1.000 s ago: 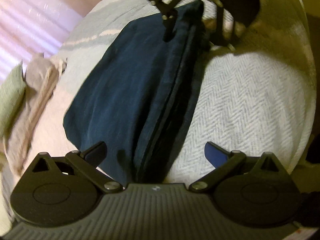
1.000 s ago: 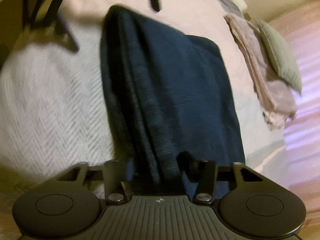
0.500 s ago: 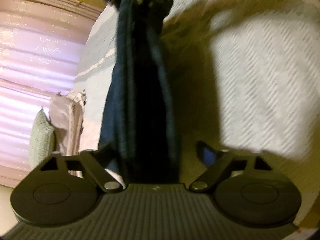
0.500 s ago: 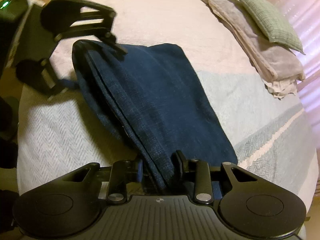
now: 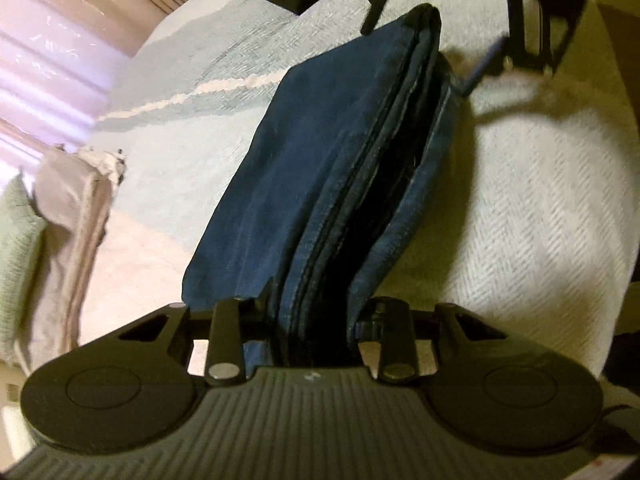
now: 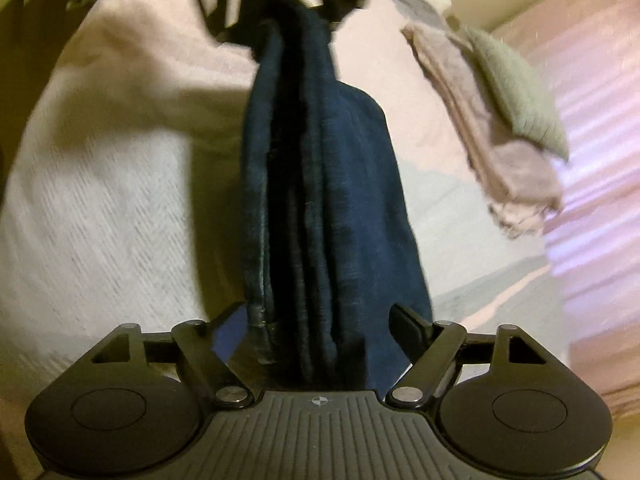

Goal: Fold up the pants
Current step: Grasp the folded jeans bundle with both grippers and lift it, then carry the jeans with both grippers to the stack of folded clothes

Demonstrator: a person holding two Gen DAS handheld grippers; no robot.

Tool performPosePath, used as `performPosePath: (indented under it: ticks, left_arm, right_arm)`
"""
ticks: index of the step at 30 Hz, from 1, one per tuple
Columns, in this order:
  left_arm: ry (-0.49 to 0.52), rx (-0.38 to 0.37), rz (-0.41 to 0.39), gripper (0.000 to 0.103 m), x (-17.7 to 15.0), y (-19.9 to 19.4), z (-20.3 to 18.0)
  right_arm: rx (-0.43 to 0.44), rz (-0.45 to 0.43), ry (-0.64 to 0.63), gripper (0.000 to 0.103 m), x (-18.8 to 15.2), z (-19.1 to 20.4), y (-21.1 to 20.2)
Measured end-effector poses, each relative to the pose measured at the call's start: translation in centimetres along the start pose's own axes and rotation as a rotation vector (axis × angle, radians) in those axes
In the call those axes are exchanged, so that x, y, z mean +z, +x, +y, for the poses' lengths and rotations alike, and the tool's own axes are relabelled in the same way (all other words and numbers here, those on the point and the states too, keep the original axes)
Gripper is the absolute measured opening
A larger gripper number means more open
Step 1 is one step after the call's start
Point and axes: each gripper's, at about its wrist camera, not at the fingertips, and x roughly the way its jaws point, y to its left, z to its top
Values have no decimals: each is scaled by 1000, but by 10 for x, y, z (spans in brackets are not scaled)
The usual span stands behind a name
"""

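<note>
Though folded, navy pants (image 5: 328,168) show no readable label.

pants (image 5: 320,184) – 1 | tongs (image 5: 316,312) – 2 | pillow (image 6: 516,92) – 1 | folded blanket (image 6: 480,128) – 1

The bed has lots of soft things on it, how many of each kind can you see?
Folded navy pants: 1
Folded beige blanket: 1
Green pillow: 1
Bedspread: 1
Total: 4
</note>
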Motion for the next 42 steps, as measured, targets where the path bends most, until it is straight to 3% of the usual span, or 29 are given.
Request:
performPosePath:
  ticks: [4, 9, 13, 16, 20, 21, 24, 31, 36, 42]
  left_arm:
    - [-88, -106, 1, 29, 0, -2, 21]
    - [-163, -174, -2, 29, 1, -9, 32]
    - [-219, -209, -9, 29, 0, -12, 45]
    - [-239, -228, -16, 29, -2, -12, 49]
    - [-176, -221, -11, 29, -2, -12, 42]
    - [-151, -213, -6, 29, -2, -12, 38]
    - [-76, -189, 2, 29, 0, -16, 28]
    - [-99, -224, -23, 28, 1, -49, 55]
    - [-84, -341, -39, 28, 8, -89, 74]
    - [-28, -537, -43, 28, 24, -120, 79]
  right_arm:
    - [16, -15, 12, 78, 2, 5, 16]
    - [-2, 17, 34, 78, -1, 10, 40]
    - [-3, -3, 100, 78, 8, 2, 32]
    - [-39, 20, 75, 78, 11, 6, 36]
    - [-27, 72, 16, 53, 6, 9, 41]
    - [-21, 79, 8, 45, 6, 7, 37]
    - [-12, 93, 11, 34, 7, -1, 22]
    - [72, 150, 34, 28, 35, -47, -29]
    - [196, 206, 62, 25, 59, -72, -88]
    - [342, 292, 154, 25, 67, -82, -148]
